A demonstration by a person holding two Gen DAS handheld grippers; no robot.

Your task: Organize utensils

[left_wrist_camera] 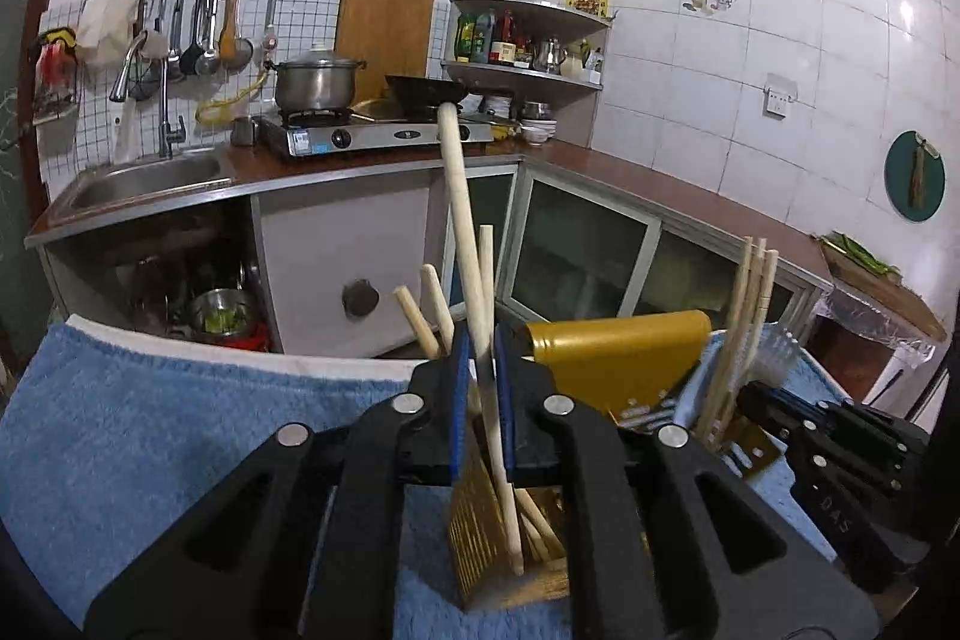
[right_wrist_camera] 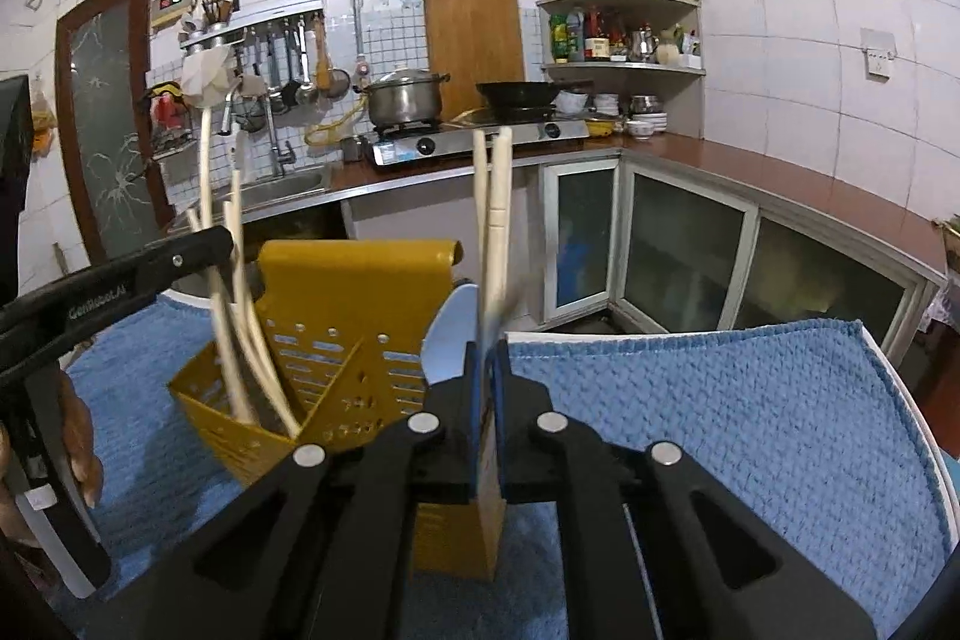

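Note:
A yellow perforated utensil holder (right_wrist_camera: 336, 340) stands on a blue towel (right_wrist_camera: 720, 412); it also shows in the left wrist view (left_wrist_camera: 618, 352). My left gripper (left_wrist_camera: 483, 370) is shut on a long pale wooden stick (left_wrist_camera: 462, 214), whose lower end reaches into the holder's left compartment beside several other wooden sticks (left_wrist_camera: 435, 316). My right gripper (right_wrist_camera: 486, 376) is shut on a pair of pale chopsticks (right_wrist_camera: 495, 196), held upright over the holder's right compartment. A light blue spoon (right_wrist_camera: 450, 334) stands beside them. More chopsticks (right_wrist_camera: 240, 304) lean in the left compartment. The left gripper also shows in the right wrist view (right_wrist_camera: 198, 247).
The towel covers a white table (right_wrist_camera: 918, 400). Behind are a brown kitchen counter (right_wrist_camera: 750, 172) with a sink (left_wrist_camera: 150, 175), a gas stove (left_wrist_camera: 372, 133) with a pot and wok, a corner shelf (right_wrist_camera: 624, 34) and glass cabinet doors (right_wrist_camera: 678, 244).

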